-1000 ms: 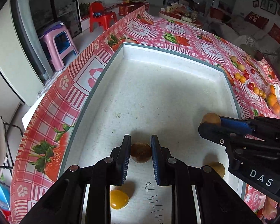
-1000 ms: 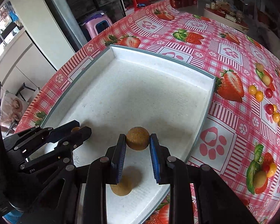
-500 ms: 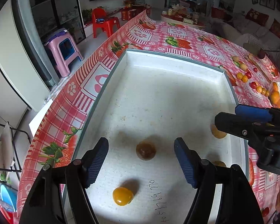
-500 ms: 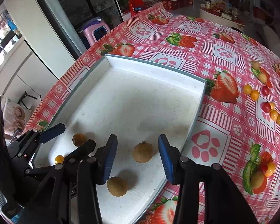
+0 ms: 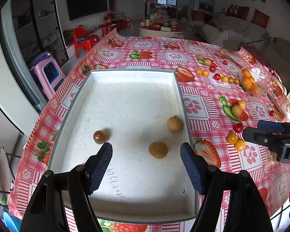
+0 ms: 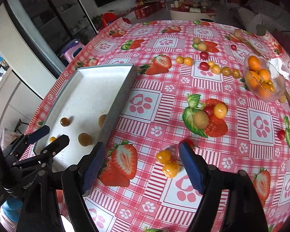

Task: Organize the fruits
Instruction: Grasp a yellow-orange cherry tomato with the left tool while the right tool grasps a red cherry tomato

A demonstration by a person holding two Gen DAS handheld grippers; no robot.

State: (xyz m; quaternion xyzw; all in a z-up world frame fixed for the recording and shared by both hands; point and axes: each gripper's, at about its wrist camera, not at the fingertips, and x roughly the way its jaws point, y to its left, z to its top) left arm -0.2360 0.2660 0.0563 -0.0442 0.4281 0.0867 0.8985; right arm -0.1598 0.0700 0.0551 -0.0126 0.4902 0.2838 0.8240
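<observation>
- Since half a second ago both grippers have pulled back from the white tray (image 5: 137, 73), and the right one has swung out past the tray's right wall, over the strawberry-print tablecloth (image 6: 145, 104).
- On the left of the tray floor lies a glossy amber-brown fruit (image 5: 99, 137), apart from the others; a small yellow fruit (image 6: 52, 139) sits close to the near-left corner, partly hidden behind the left gripper in the right wrist view.
- The left gripper (image 5: 146, 164) hovers above the near end of the tray with its jaws spread wide and nothing between them.
- Just ahead of it, a tan round fruit (image 5: 158, 150) lies on the tray floor, and a second tan fruit (image 5: 175, 124) rests further back near the right wall.
- The right gripper (image 6: 141, 164) is held over the cloth just beside the tray, jaws wide apart and gripping nothing.
- Between its blue pads (image 6: 191, 172), two small orange-yellow fruits (image 6: 167, 163) lie touching each other on the cloth, and a red cherry tomato (image 5: 238, 128) lies just behind them.
- Further right, a cluster of fruit (image 6: 209, 114) rests on a printed strawberry, a row of small tomatoes (image 6: 216, 68) runs across the cloth, and a clear container of orange fruit (image 6: 261, 79) stands near the far-right edge.
</observation>
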